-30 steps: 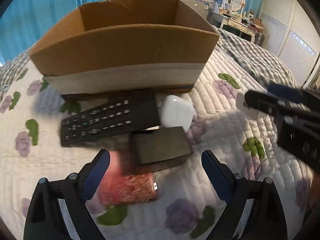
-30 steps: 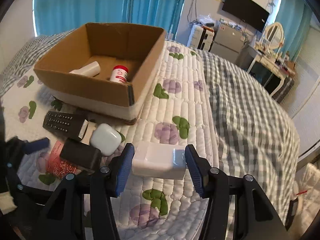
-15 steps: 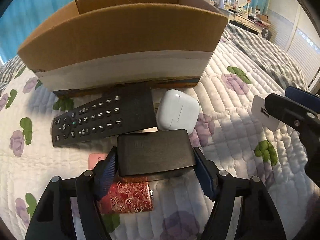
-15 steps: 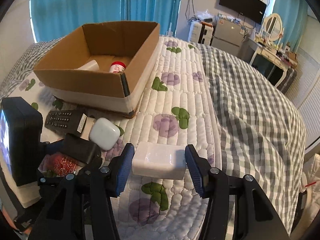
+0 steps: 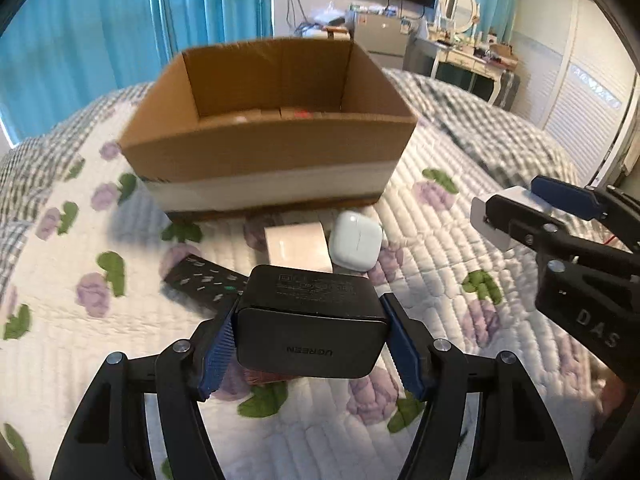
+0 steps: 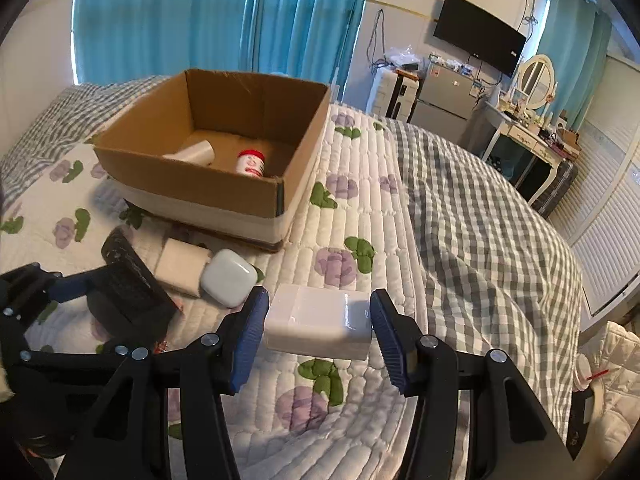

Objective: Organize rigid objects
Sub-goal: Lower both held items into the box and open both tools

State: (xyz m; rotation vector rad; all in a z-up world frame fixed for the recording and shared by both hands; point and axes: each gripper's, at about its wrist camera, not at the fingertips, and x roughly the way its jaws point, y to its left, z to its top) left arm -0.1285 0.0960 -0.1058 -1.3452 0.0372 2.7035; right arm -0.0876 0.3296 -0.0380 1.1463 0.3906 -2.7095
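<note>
My left gripper (image 5: 312, 334) has its jaws closing, with both blue pads pressed on the sides of a black charger block (image 5: 308, 320) held just above the quilt. My right gripper (image 6: 318, 320) is shut on a white power adapter (image 6: 316, 322), also off the bed. In the left wrist view that gripper (image 5: 532, 208) shows at the right edge with the adapter (image 5: 482, 216). An open cardboard box (image 5: 272, 152) stands beyond. A black remote (image 5: 200, 278), a small white box (image 5: 298, 244) and a white earbuds case (image 5: 356, 240) lie in front of it.
Inside the cardboard box (image 6: 192, 176) lie a white tube (image 6: 192, 154) and a red-capped jar (image 6: 251, 162). A red packet (image 5: 264, 376) peeks out beneath the charger. The floral quilt (image 6: 352, 216) gives way to a checked blanket (image 6: 480, 220) on the right. Furniture stands past the bed.
The left gripper closed around the black charger and lifted it off the quilt. The remote now lies at a new angle, exposing the small white box. The right gripper rose slightly with its adapter.
</note>
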